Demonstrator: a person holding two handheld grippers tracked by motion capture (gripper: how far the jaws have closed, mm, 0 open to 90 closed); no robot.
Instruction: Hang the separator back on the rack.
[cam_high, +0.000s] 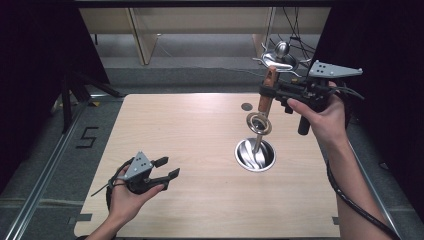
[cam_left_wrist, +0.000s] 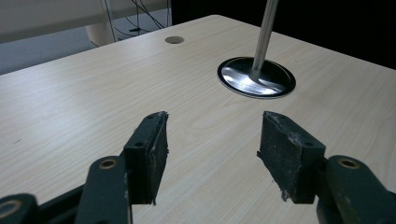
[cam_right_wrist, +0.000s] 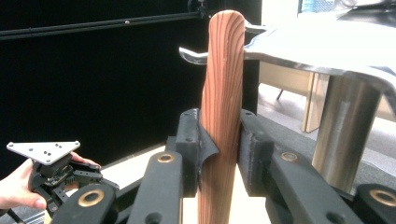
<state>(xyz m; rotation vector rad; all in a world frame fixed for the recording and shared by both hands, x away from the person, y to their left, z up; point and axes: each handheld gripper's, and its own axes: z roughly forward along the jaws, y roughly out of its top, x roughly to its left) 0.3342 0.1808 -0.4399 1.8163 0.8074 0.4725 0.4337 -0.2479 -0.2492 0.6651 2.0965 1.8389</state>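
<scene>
One gripper (cam_high: 272, 94), the right, clamps the wooden handle (cam_high: 267, 95) of a ladle standing in the bowl (cam_high: 255, 155), lifting left; left gripper (cam_high: 167, 167) gapes empty nearby.

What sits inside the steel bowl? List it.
Inside the steel bowl stands the metal end of the wooden-handled utensil, held upright by the right gripper. The shaft and glare hide the exact shape of its tip.

Upright wooden handle (cam_right_wrist: 223, 116) clamped between black fingers (cam_right_wrist: 189, 149) of right gripper (cam_right_wrist: 219, 154)
</scene>
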